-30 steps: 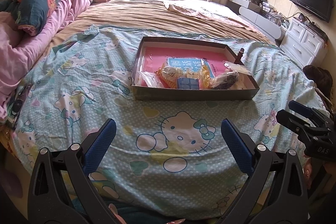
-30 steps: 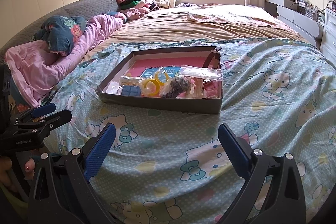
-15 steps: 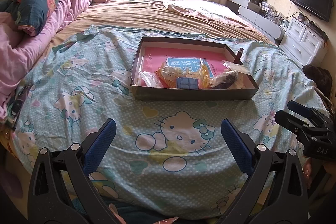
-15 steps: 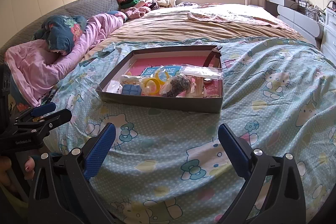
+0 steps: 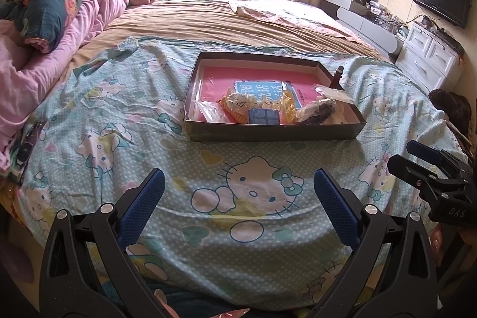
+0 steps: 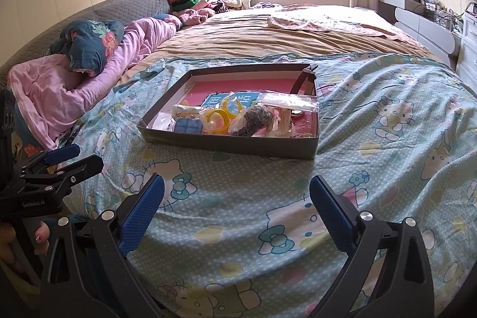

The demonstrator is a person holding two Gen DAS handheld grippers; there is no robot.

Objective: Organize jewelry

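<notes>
A shallow grey box (image 5: pixel 268 134) with a pink bottom lies on the Hello Kitty blanket; it also shows in the right wrist view (image 6: pixel 226 145). Inside are bagged jewelry: yellow bangles (image 5: pixel 238 106) (image 6: pixel 219 118), a small blue case (image 5: pixel 263 116) (image 6: pixel 188 126), a bag of dark beads (image 5: pixel 319 111) (image 6: pixel 256 118), and a dark strap (image 5: pixel 337 78) (image 6: pixel 302 79) leaning on the right wall. My left gripper (image 5: pixel 238 198) is open and empty, short of the box. My right gripper (image 6: pixel 237 200) is open and empty, also short of it. Each shows at the edge of the other's view.
The Hello Kitty blanket (image 5: pixel 119 115) covers the near bed. Pink and blue bedding (image 5: pixel 44 29) is piled at the left. A white dresser (image 5: pixel 429 58) and a wall TV (image 5: pixel 438 2) stand at the right. A phone-like object (image 5: pixel 26 145) lies at the left edge.
</notes>
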